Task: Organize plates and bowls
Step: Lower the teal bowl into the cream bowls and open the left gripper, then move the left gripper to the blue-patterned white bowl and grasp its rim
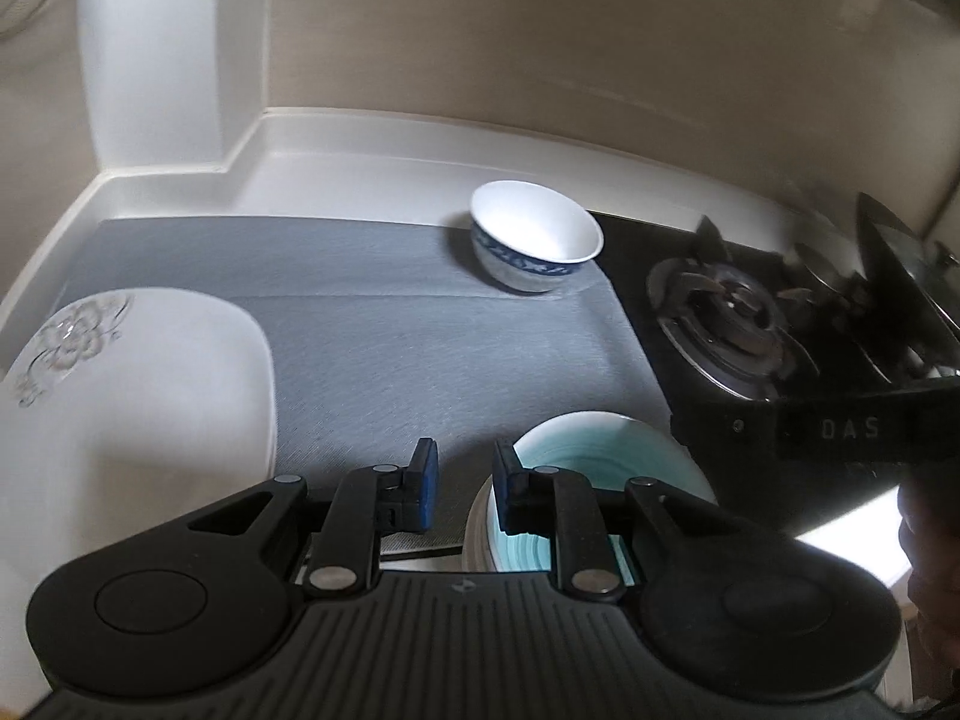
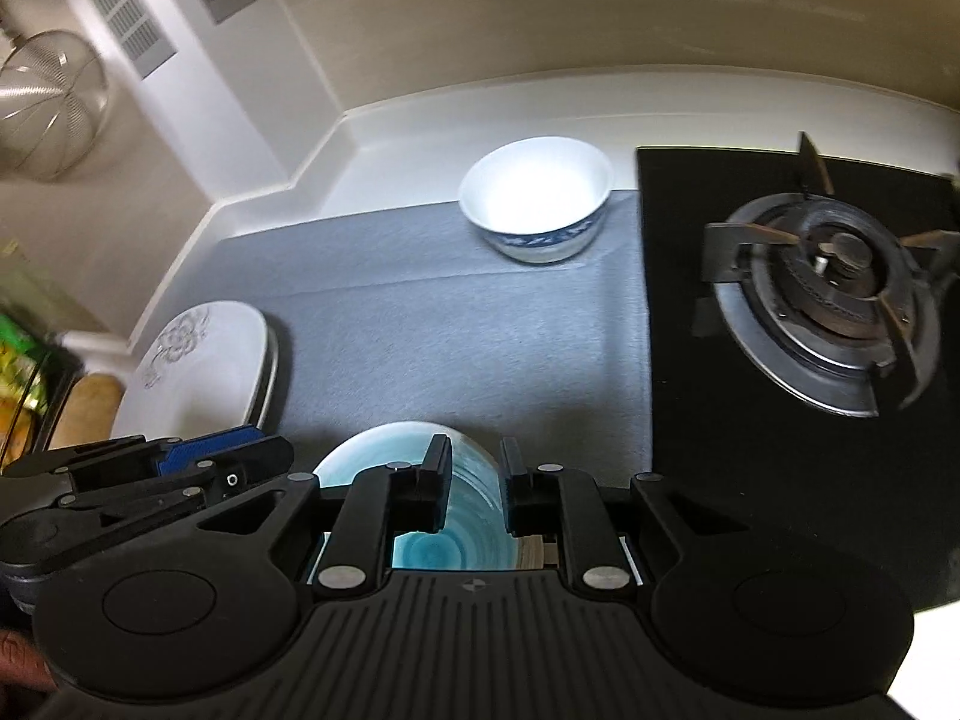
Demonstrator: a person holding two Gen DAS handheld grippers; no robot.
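A teal plate (image 1: 576,444) with a white outer rim lies at the near edge of the grey mat (image 1: 360,330). My left gripper (image 1: 465,462) hovers over that plate's left rim, open by a narrow gap with only mat showing between the pads. My right gripper (image 2: 477,468) hangs over the same teal plate (image 2: 384,456), also open a little, with the plate below the gap and nothing pinched. A white bowl with a blue band (image 1: 534,234) (image 2: 537,204) stands at the mat's far right corner. A white plate with a grey flower pattern (image 1: 150,384) (image 2: 204,360) lies at the left.
A black gas stove (image 2: 828,300) (image 1: 732,312) borders the mat on the right. The white counter ends at a beige wall behind. A wire strainer (image 2: 48,102) hangs at the upper left. A person's hand (image 1: 930,540) holds the right gripper's body (image 1: 840,429).
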